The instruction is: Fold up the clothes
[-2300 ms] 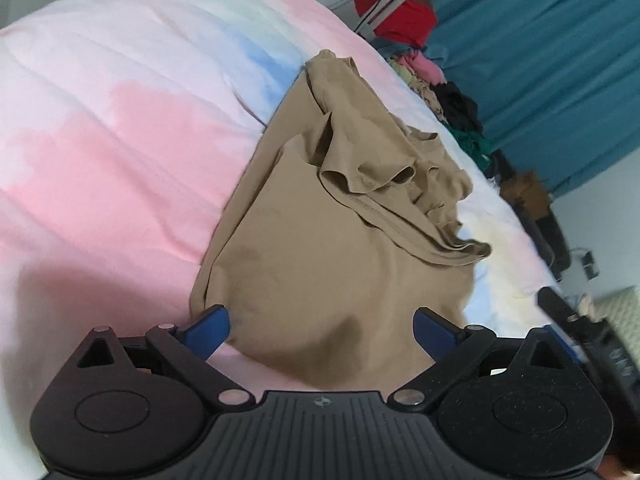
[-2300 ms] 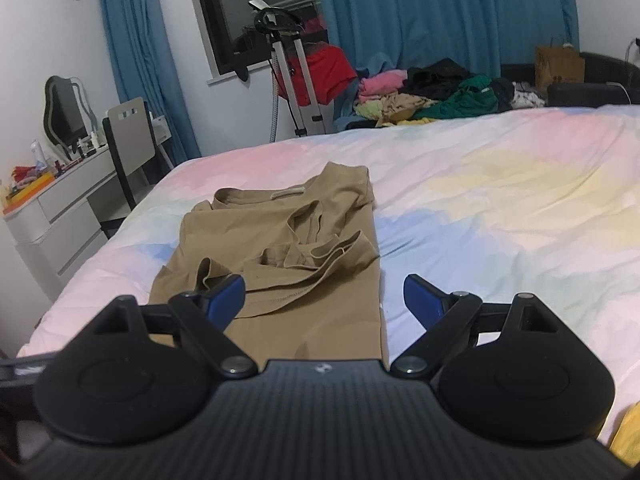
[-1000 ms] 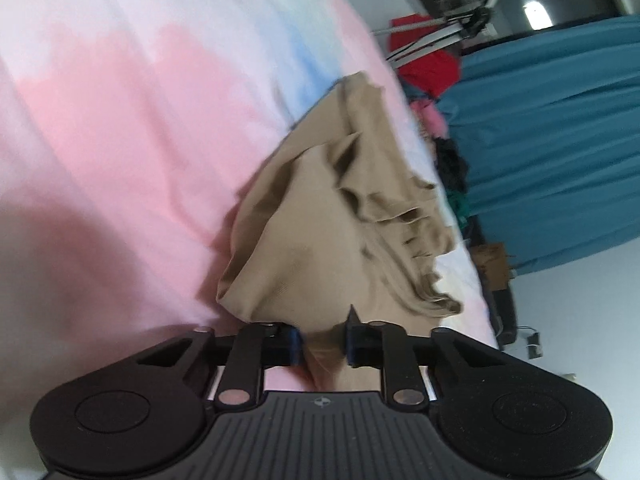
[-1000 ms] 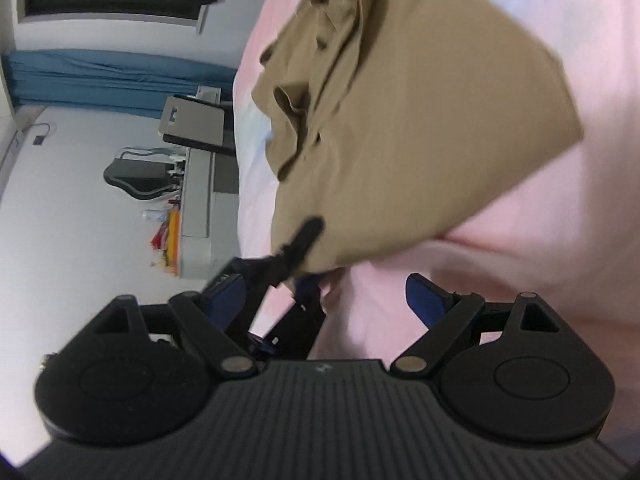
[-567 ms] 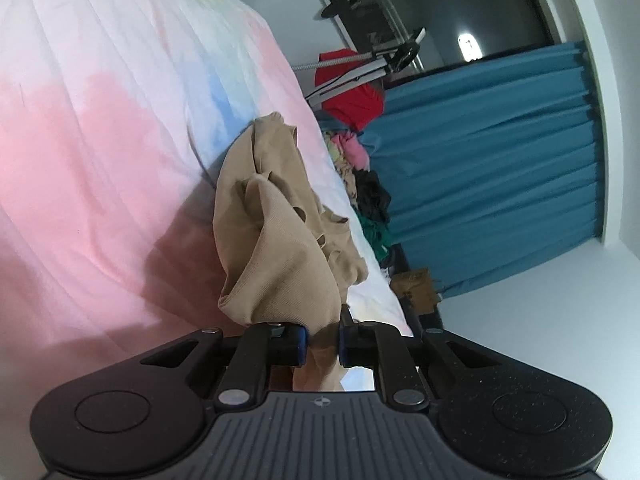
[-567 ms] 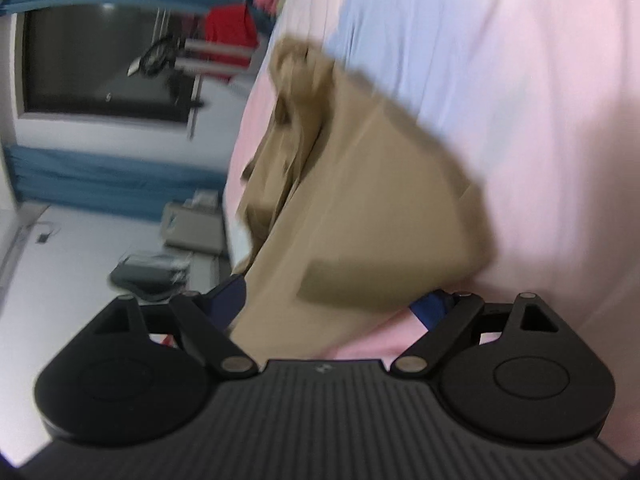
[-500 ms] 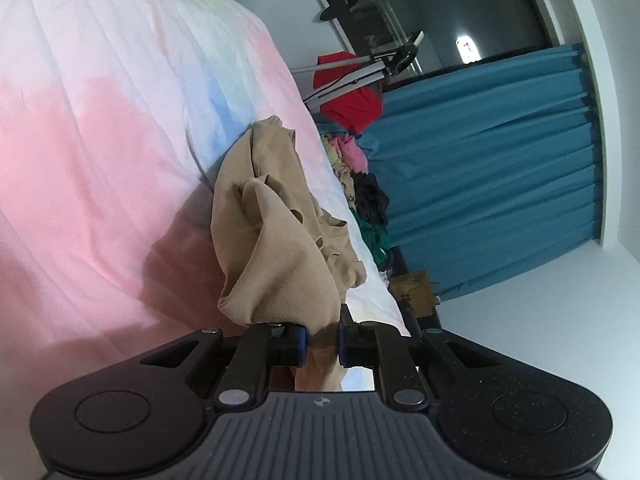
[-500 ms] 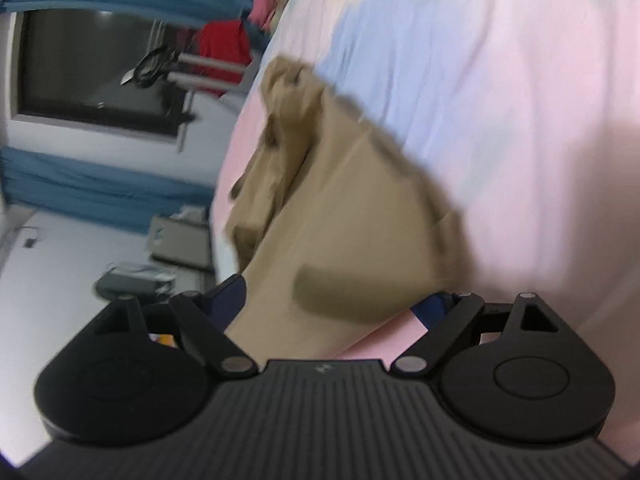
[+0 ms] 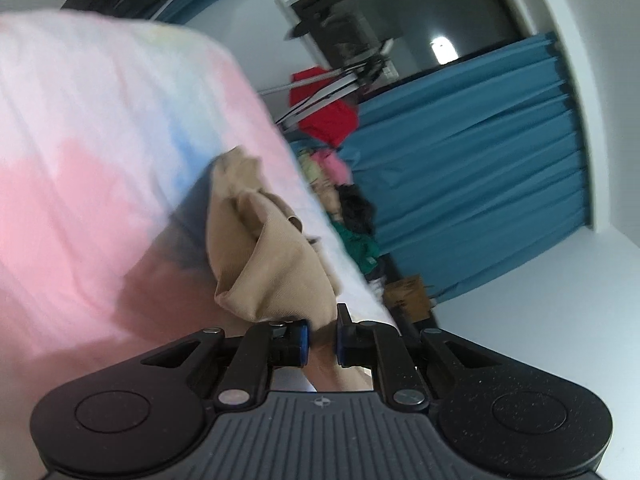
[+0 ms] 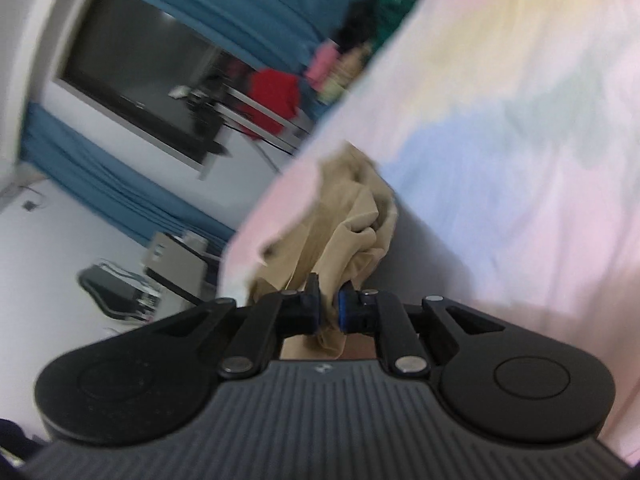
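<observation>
A tan garment (image 9: 272, 264) lies bunched on the pastel bedspread (image 9: 80, 160), its near end lifted off the bed. My left gripper (image 9: 322, 328) is shut on one near corner, with cloth pinched between the blue pads. In the right wrist view the same tan garment (image 10: 352, 216) rises in crumpled folds from the bedspread (image 10: 520, 160). My right gripper (image 10: 329, 308) is closing its jaws on the other near corner, and cloth is squeezed between its pads. The far end of the garment still rests on the bed.
A heap of mixed clothes (image 9: 352, 216) sits at the far edge of the bed before blue curtains (image 9: 480, 160). A red garment (image 9: 326, 120) hangs on a metal rack. A chair and dresser (image 10: 176, 256) stand beside the bed.
My right gripper went from wide open around the garment's edge to closed on it. Both grippers rose and tilted up, drawing the near end of the garment off the bed.
</observation>
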